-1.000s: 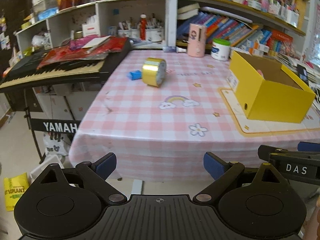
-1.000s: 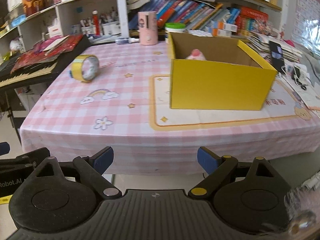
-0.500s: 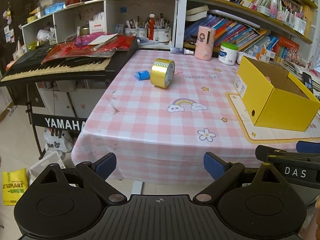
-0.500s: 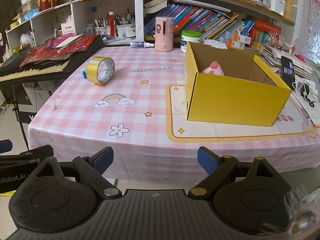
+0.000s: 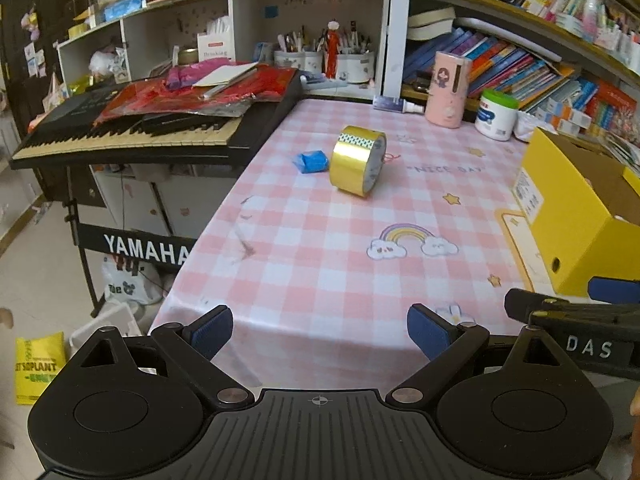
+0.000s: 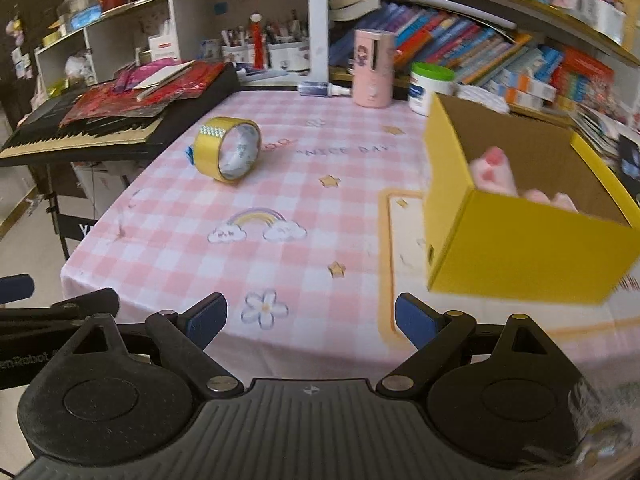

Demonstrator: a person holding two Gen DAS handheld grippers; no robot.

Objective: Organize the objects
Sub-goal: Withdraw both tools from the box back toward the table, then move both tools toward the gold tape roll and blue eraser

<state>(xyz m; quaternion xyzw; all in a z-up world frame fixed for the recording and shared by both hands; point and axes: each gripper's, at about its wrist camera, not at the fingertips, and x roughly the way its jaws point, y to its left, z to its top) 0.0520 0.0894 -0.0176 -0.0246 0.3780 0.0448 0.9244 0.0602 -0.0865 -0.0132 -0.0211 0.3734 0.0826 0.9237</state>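
Both grippers hung at the near edge of the counter (image 5: 320, 264), over its pink checked cloth. The left gripper (image 5: 319, 326) had its jaws spread wide with nothing between them, and the right gripper (image 6: 311, 318) was likewise spread and empty.

The gold tape roll (image 5: 358, 160) stood on its edge toward the far left part of the counter, well apart from both grippers. A small blue object (image 5: 311, 162) lay just beside it, on the side nearer the counter's left edge; I could not tell whether the two touched. The yellow box (image 6: 520, 216) sat open-topped near the right edge on a cream mat (image 6: 404, 260), with a pink plush toy (image 6: 494, 170) inside. A pink canister (image 5: 447, 90) and a white green-lidded jar (image 5: 496, 114) stood along the far edge. A black keyboard (image 5: 132, 132) was against the far end of the left edge.
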